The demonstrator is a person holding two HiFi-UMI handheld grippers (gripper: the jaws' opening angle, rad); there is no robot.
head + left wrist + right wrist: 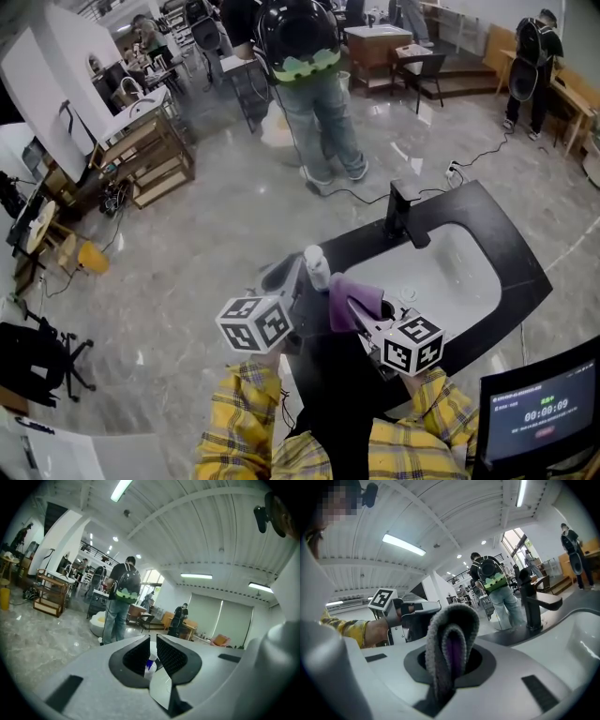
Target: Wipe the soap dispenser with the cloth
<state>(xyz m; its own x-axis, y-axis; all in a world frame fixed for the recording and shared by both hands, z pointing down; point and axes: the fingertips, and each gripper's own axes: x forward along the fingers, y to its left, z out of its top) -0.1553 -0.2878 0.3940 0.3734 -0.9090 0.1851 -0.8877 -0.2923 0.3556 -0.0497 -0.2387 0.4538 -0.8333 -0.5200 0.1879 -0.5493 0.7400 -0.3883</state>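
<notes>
The white soap dispenser (317, 266) is at the near-left end of the black counter (511, 246), and I cannot tell whether it rests on it. My left gripper (298, 277) reaches it from the left. In the left gripper view the jaws (153, 654) stand almost together, with the white bottle and a blue part (150, 665) pinched low between them. My right gripper (362, 306) is shut on a folded purple and grey cloth (352, 298), just right of the dispenser. The cloth (451, 626) fills the right gripper view and hides the jaws (452, 657).
A white sink basin (461, 272) with a black faucet (405, 214) lies to the right on the counter. A person with a backpack (314, 84) stands on the floor beyond. A monitor (544, 412) sits at bottom right. A wooden cart (150, 157) stands far left.
</notes>
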